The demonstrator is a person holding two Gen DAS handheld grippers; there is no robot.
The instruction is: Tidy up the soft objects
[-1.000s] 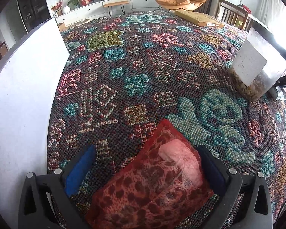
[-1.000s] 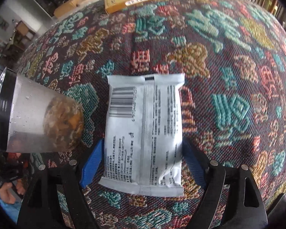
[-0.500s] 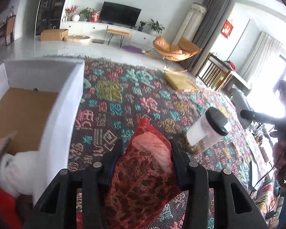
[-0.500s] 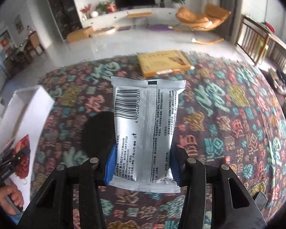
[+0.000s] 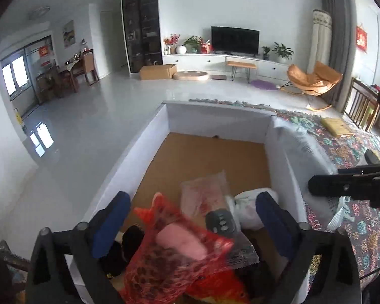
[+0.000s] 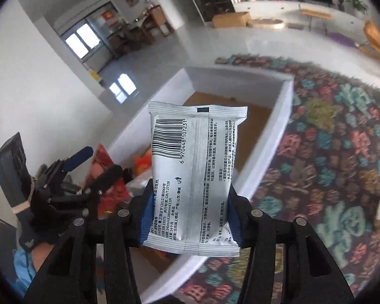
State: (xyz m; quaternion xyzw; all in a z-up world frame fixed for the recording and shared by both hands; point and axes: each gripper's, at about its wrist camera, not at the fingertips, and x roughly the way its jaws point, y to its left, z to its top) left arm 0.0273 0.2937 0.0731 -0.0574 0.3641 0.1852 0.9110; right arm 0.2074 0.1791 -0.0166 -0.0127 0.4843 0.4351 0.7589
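Observation:
My left gripper (image 5: 193, 197) hangs over the white box (image 5: 215, 121), and its jaws are opening wide. A red mesh bag (image 5: 169, 258) with a pink lump inside is blurred between the fingers, touching neither pad, over the box's contents. My right gripper (image 6: 190, 192) holds a white packet (image 6: 197, 157) with a barcode upright by its lower sides. Its jaws are opening, but both blue pads still touch the packet. The packet hovers near the box's (image 6: 278, 116) near corner. The left gripper (image 6: 98, 163) also shows at the left of the right wrist view.
Inside the box lie a clear plastic bag (image 5: 205, 192), a white bundle (image 5: 250, 207) and a dark grey object with buttons (image 5: 221, 224). A patterned cloth (image 6: 329, 139) covers the surface to the box's right. A flat yellow carton (image 5: 337, 126) lies far back.
Both grippers shut on their items, lifted them off the patterned cloth and carried them to the white box. The left gripper has since opened and the red bag is dropping.

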